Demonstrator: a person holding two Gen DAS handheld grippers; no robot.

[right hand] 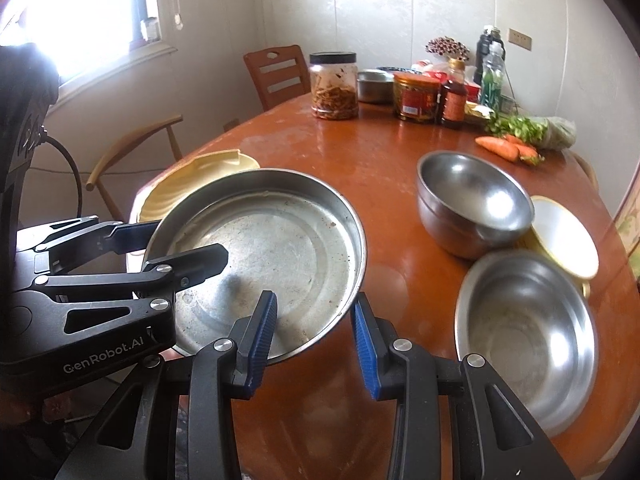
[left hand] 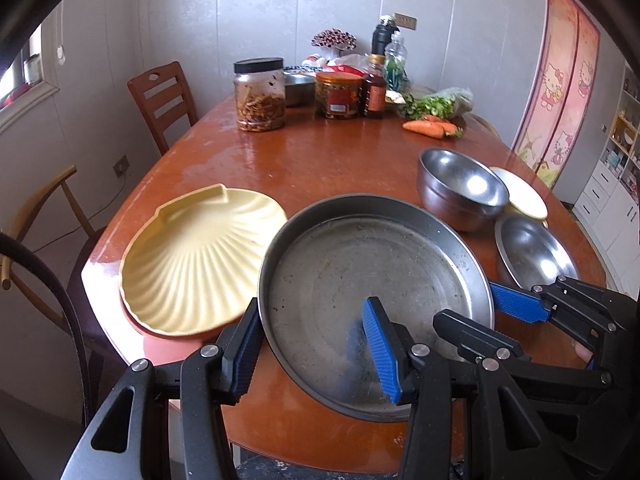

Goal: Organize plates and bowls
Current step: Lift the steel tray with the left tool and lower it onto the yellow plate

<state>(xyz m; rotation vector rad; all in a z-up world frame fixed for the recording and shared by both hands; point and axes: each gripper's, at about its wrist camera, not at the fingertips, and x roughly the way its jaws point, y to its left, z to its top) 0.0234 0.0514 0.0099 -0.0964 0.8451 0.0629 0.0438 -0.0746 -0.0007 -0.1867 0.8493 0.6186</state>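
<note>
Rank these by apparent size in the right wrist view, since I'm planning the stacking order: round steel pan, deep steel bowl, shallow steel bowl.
1. Round steel pan, largest.
2. Shallow steel bowl; it sits nearer the camera, so its lead is unsure.
3. Deep steel bowl.

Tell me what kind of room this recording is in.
Most likely a home dining room or kitchen: a wooden dining table with chairs, food jars and carrots on it, plus metal bowls.

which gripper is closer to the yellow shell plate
Left. The left gripper grips the near-left rim of the round metal pan, right beside the yellow shell plate. The right gripper clamps the pan's opposite rim, across the pan from it.
</note>
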